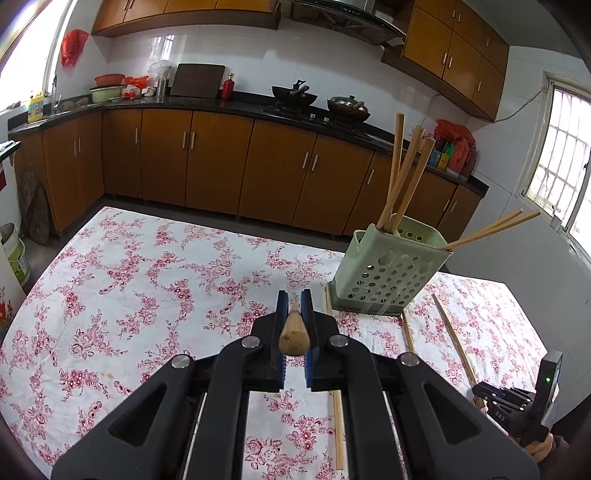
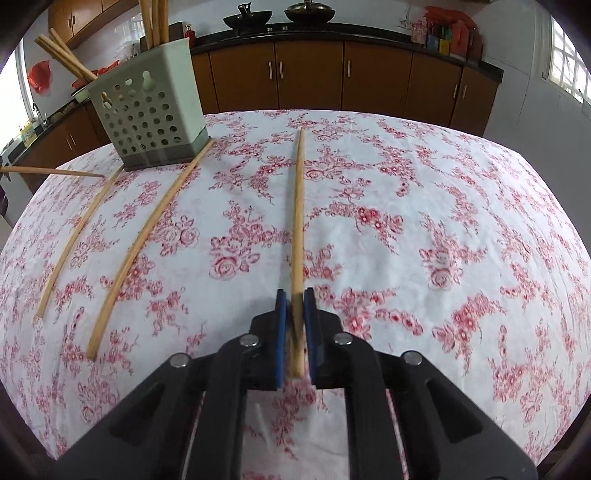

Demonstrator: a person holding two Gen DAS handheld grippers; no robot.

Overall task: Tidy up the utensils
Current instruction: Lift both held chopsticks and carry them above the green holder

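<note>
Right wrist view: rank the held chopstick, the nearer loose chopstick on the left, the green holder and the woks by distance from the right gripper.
1. Held chopstick, between the right gripper pads.
2. Loose chopstick, on the cloth, left.
3. Green holder, far left.
4. Woks, back counter.

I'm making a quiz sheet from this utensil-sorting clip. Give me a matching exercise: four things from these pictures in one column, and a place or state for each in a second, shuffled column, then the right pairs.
Column one:
1. left gripper
2. right gripper
3. green holder
4. two loose chopsticks

Column two:
A. stands on the floral tablecloth with chopsticks sticking out
B. lying flat on the cloth beside the holder
C. shut on a chopstick seen end-on, its butt toward the camera
D. closed around the near end of a chopstick that stretches away across the table

Pairs: 1-C, 2-D, 3-A, 4-B
</note>
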